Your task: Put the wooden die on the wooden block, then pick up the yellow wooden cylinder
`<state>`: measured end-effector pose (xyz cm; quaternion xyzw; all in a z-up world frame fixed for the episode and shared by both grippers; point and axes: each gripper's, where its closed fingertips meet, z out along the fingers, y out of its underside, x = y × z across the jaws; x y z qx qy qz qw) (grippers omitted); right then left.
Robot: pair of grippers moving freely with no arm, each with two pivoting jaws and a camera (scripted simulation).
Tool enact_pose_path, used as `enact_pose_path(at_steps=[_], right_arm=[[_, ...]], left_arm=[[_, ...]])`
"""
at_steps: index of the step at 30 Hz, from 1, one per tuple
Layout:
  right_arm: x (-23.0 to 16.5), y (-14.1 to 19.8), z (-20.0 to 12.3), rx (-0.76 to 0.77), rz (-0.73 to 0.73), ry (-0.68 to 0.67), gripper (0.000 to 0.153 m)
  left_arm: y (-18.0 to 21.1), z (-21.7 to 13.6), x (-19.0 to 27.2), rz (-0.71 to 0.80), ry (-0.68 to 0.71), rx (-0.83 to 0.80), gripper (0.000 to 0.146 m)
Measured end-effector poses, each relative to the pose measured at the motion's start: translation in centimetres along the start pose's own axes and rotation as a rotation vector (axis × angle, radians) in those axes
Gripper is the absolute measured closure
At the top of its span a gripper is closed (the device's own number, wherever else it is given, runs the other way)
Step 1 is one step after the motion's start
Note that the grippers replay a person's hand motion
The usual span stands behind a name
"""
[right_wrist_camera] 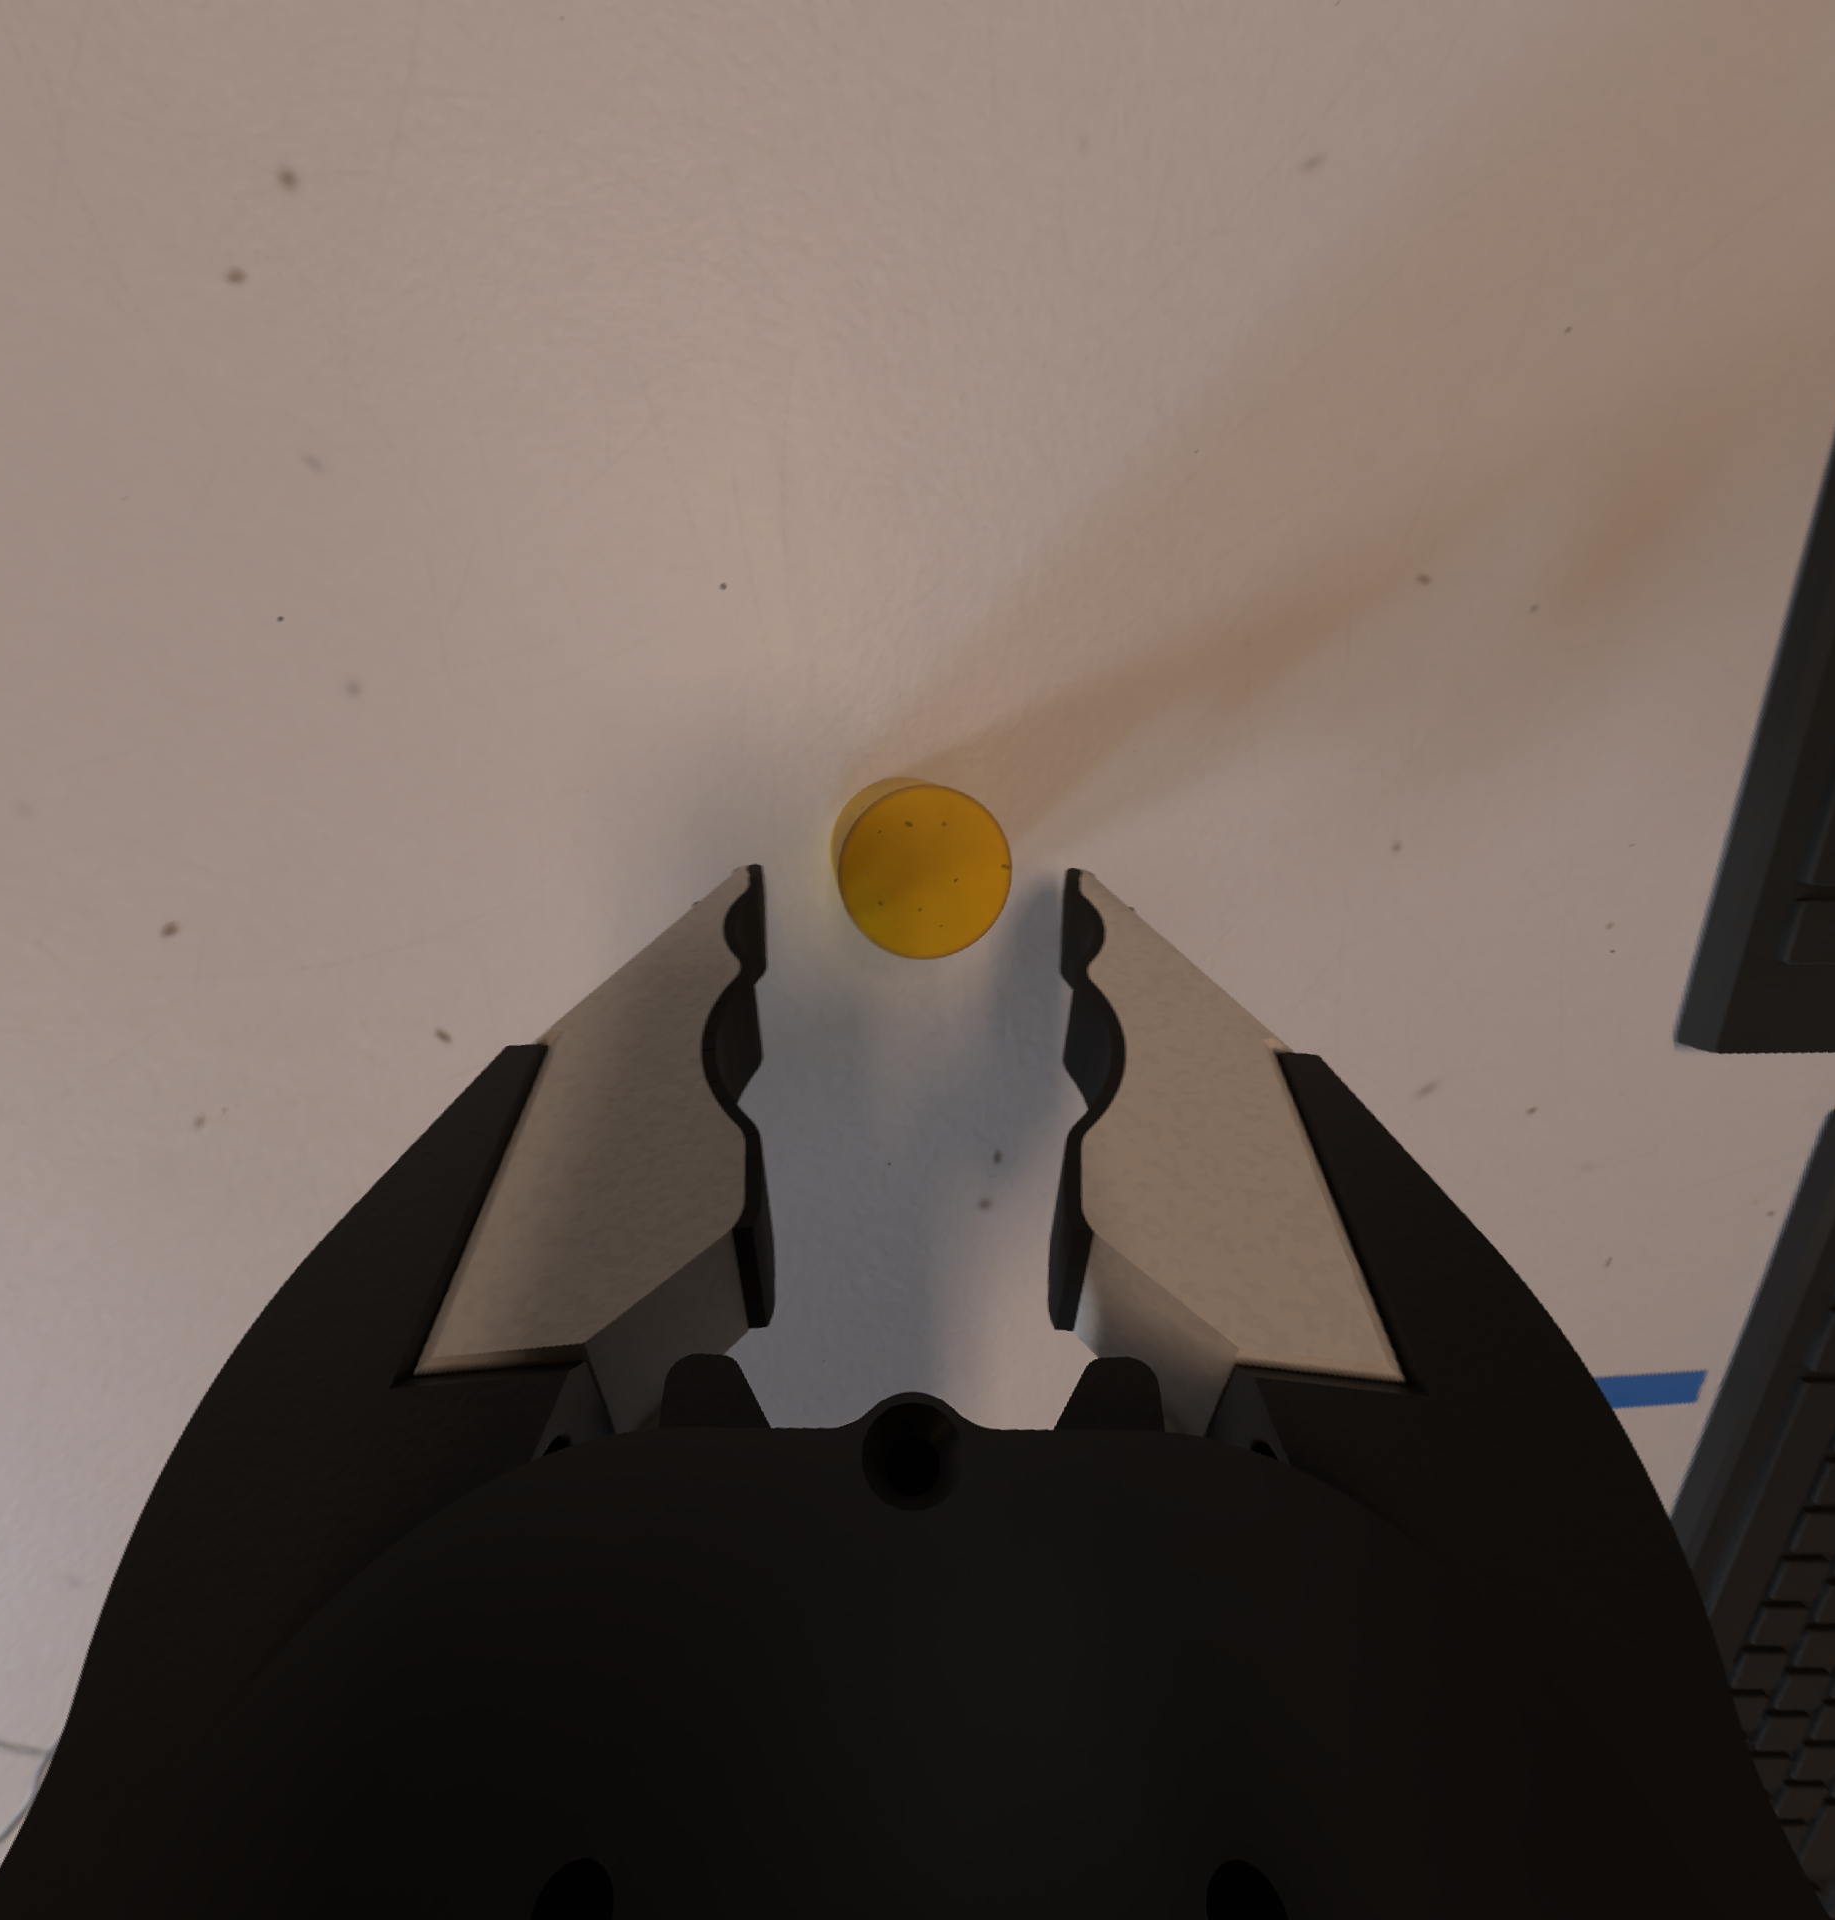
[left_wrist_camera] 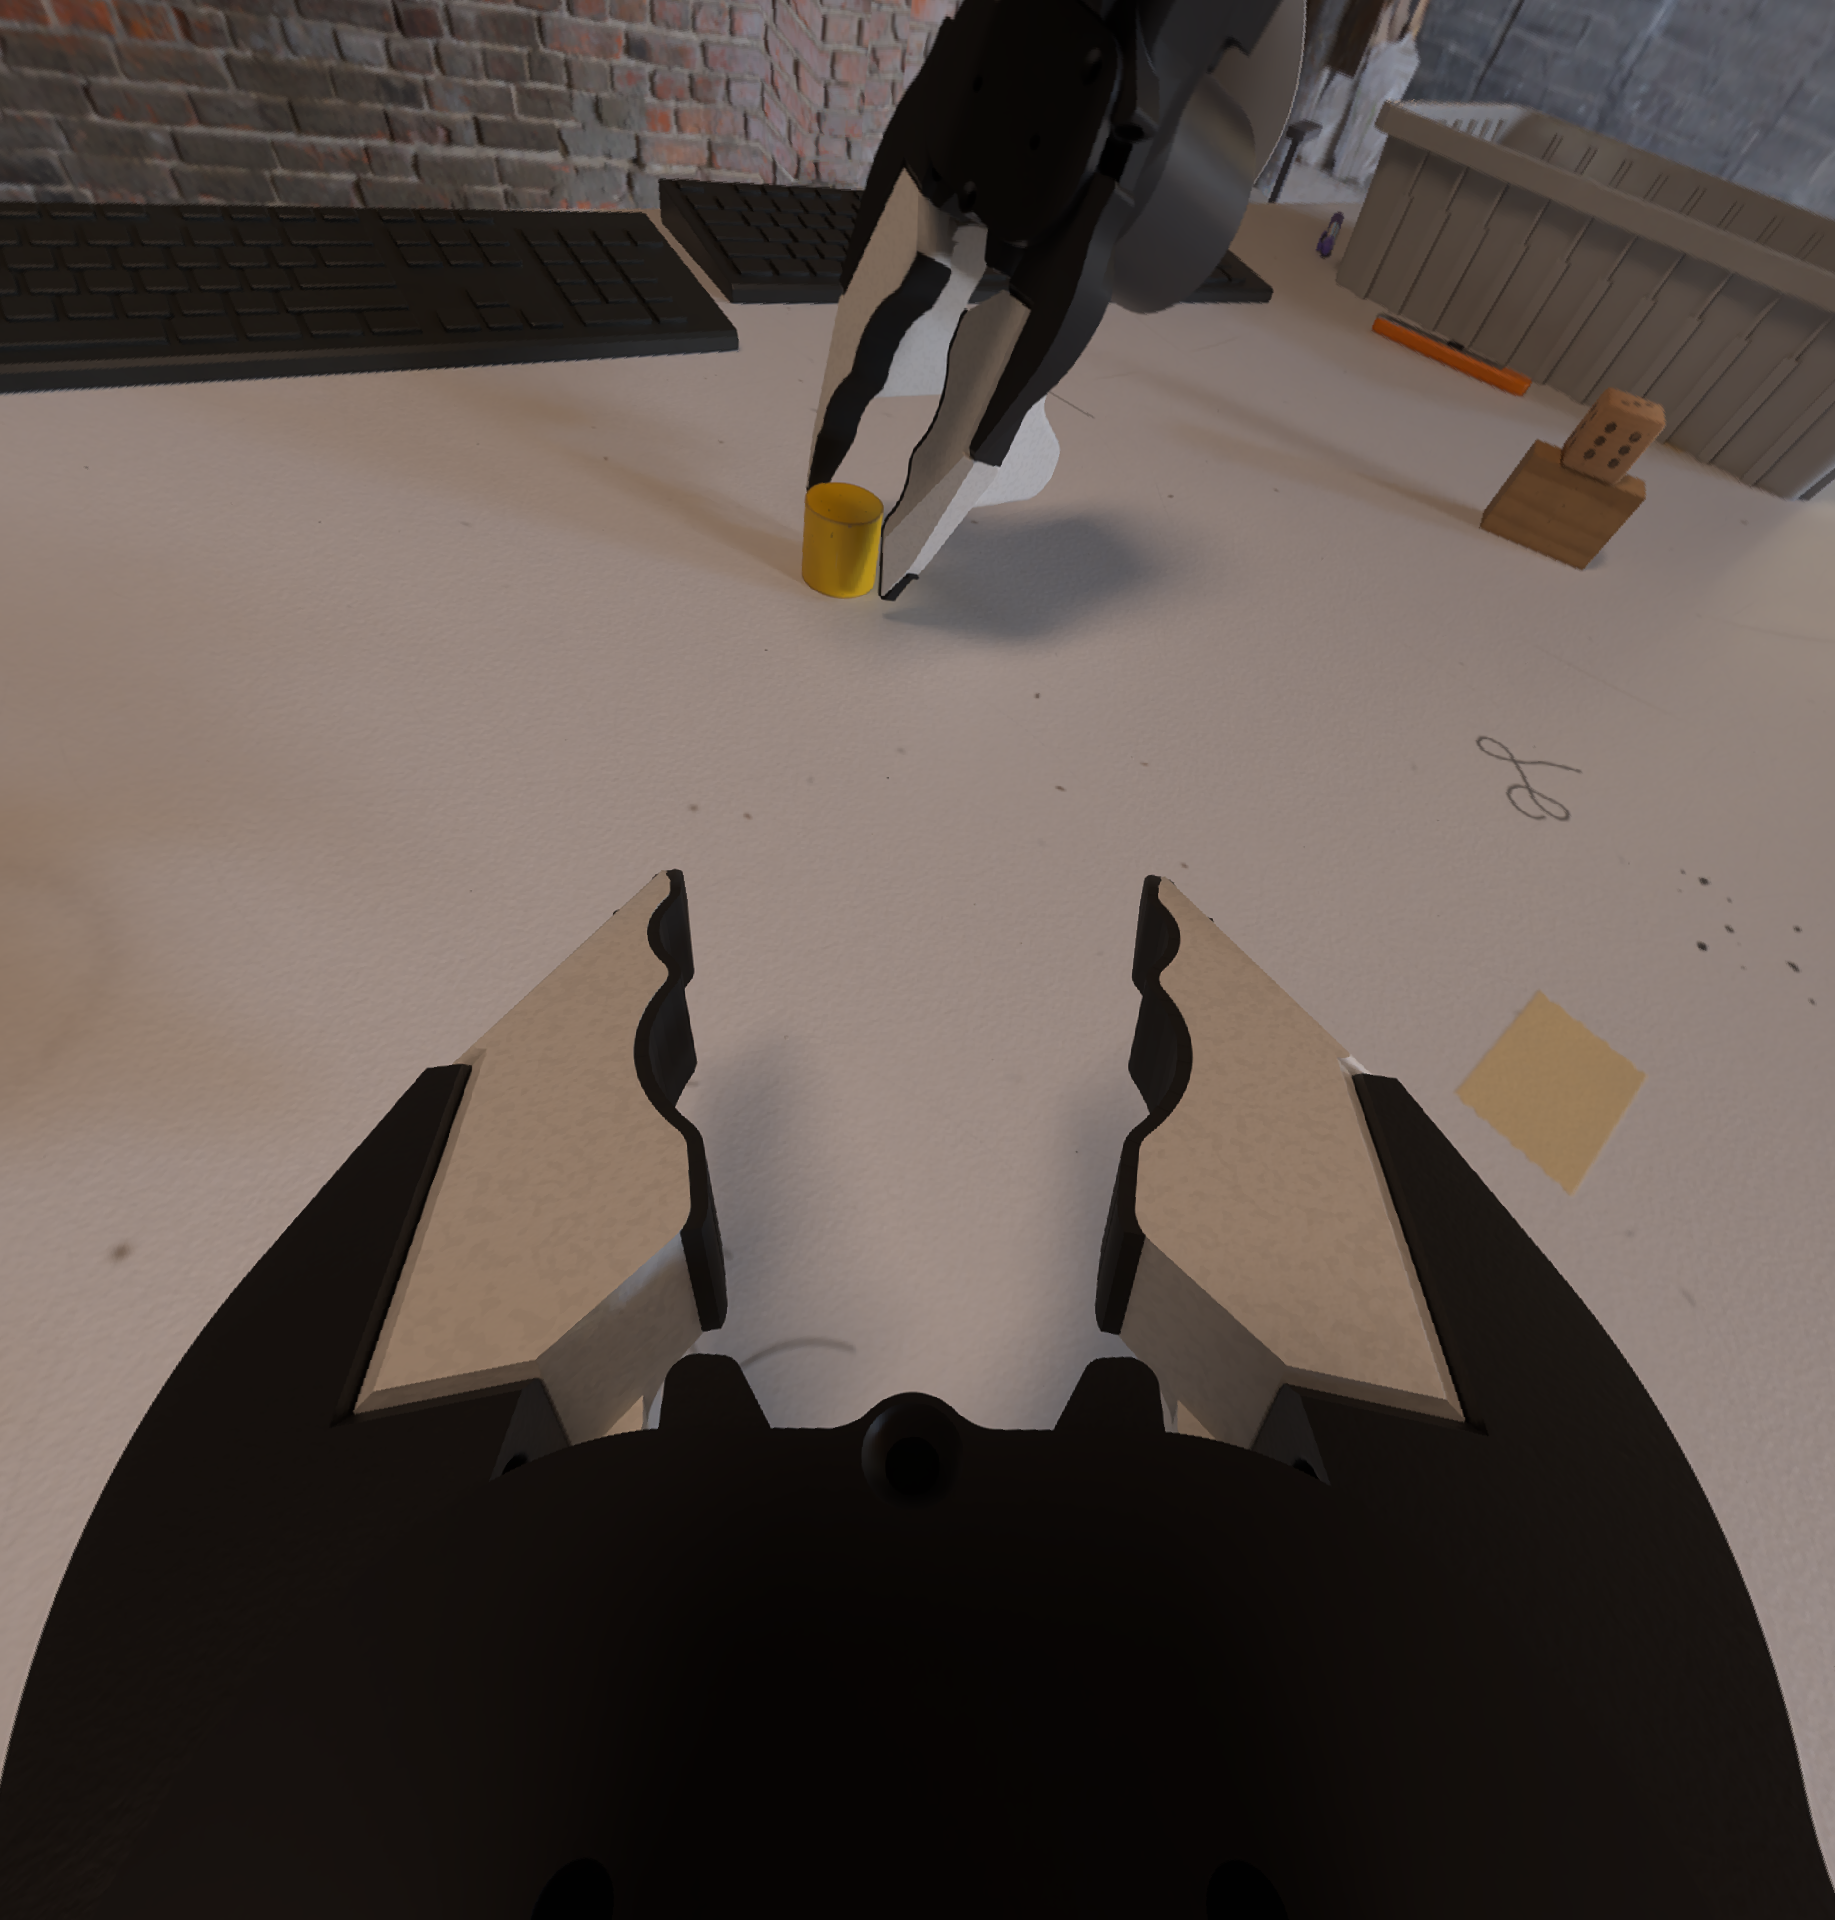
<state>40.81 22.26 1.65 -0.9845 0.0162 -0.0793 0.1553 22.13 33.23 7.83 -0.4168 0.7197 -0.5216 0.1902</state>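
Note:
The yellow wooden cylinder [left_wrist_camera: 841, 540] stands upright on the white table. My right gripper [left_wrist_camera: 859, 540] comes down over it from above, open, one finger on each side. In the right wrist view the cylinder's round top [right_wrist_camera: 923, 871] lies between and just beyond my open fingertips, and the right gripper [right_wrist_camera: 911, 878] is not closed on it. The wooden die [left_wrist_camera: 1611, 436] sits tilted on the wooden block [left_wrist_camera: 1562, 505] at the far right. My left gripper [left_wrist_camera: 911, 883] is open and empty, low over the table, well short of the cylinder.
Two black keyboards [left_wrist_camera: 310, 291] lie along the back, also at the right edge of the right wrist view [right_wrist_camera: 1796, 727]. A grey slatted crate [left_wrist_camera: 1619, 281] stands at the back right with an orange tool [left_wrist_camera: 1450, 355] beside it. A tan paper square [left_wrist_camera: 1549, 1089] lies on the table.

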Motion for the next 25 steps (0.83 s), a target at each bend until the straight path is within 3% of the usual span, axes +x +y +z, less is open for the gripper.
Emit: enact_pose_path(at_steps=[3, 7, 10, 13, 17, 20, 22, 25], right_arm=[[0.1, 0.1, 0.1, -0.017, -0.016, 0.029, 0.118], [-1.1, 1.8, -1.0, -0.086, -0.026, 0.008, 0.119], [-0.9, 4.3, -4.3, -0.118, -0.002, 0.078, 0.119], [-0.6, 7.6, -9.5, -0.071, 0.109, 0.16, 0.119], [0.6, 15.3, -17.2, -0.073, 0.365, 0.344, 0.119], [0.1, 23.9, -21.2, -0.208, 0.586, 0.447, 0.119], [-1.1, 29.4, -22.3, -0.306, 0.708, 0.461, 0.119], [-3.3, 34.7, -21.3, -0.303, 0.869, 0.401, 0.119]], left_arm=[[0.1, 0.2, -0.3, -0.026, 0.011, 0.001, 0.06], [0.1, 0.5, 0.1, -0.017, 0.026, -0.003, 0.06], [0.5, 0.8, 0.6, -0.005, 0.038, -0.021, 0.06], [0.8, 1.1, 1.1, 0.001, 0.058, -0.039, 0.06], [0.7, 1.3, 1.9, 0.011, 0.08, -0.046, 0.06], [0.5, 1.2, 2.4, 0.026, 0.089, -0.041, 0.061], [0.4, 1.3, 2.9, 0.027, 0.104, -0.041, 0.061], [0.4, 1.4, 3.4, 0.028, 0.126, -0.045, 0.061]])
